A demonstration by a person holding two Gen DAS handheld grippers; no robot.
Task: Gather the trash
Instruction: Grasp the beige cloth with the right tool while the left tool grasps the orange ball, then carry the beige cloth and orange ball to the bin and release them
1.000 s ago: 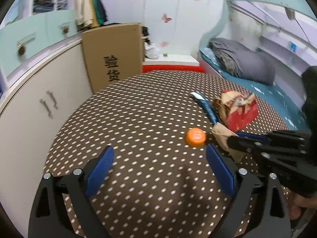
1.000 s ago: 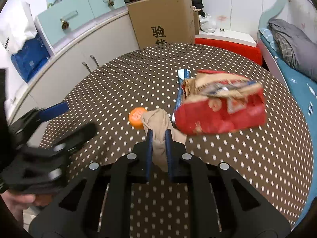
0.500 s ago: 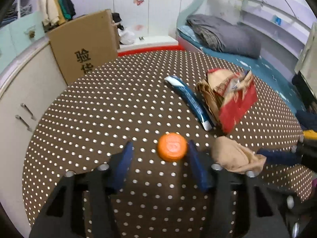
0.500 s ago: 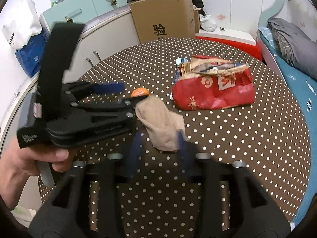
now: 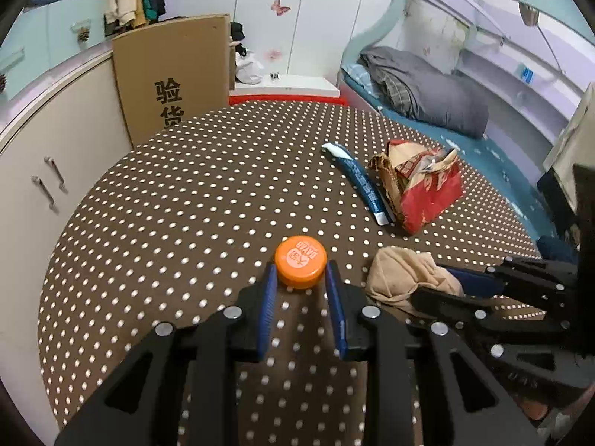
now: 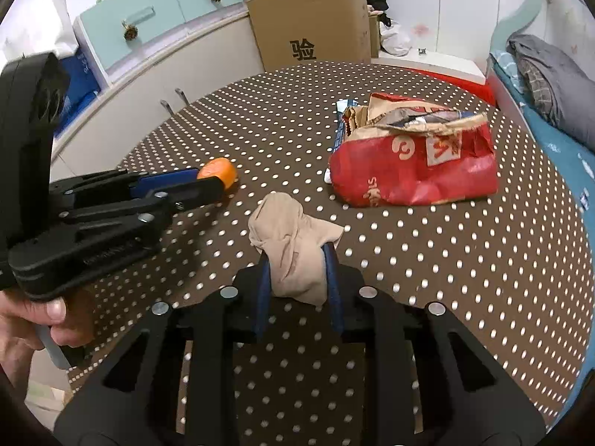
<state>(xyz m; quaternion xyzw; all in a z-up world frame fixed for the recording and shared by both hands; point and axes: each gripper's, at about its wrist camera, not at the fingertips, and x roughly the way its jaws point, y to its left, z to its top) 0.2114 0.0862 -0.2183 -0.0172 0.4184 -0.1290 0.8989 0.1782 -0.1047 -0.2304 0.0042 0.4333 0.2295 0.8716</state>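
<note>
An orange bottle cap [image 5: 301, 261] lies on the brown dotted table [image 5: 193, 200]. My left gripper [image 5: 301, 277] has closed around its near edge; the fingertips touch its two sides. The cap also shows in the right wrist view [image 6: 219, 174]. A crumpled beige cloth [image 6: 290, 245] lies near the cap; my right gripper [image 6: 297, 264] is shut on its near end. The cloth also shows in the left wrist view [image 5: 405, 275]. A torn red bag [image 6: 412, 163] stands open farther back, with a blue wrapper [image 5: 360, 182] beside it.
A cardboard box [image 5: 174, 74] stands beyond the table's far left edge. White cabinets [image 5: 41, 171] run along the left. A bed with a grey blanket [image 5: 424, 89] is at the right.
My left gripper moved up to the orange cap and closed on it. My right gripper, with the beige cloth between its fingers, drew back from the red bag.
</note>
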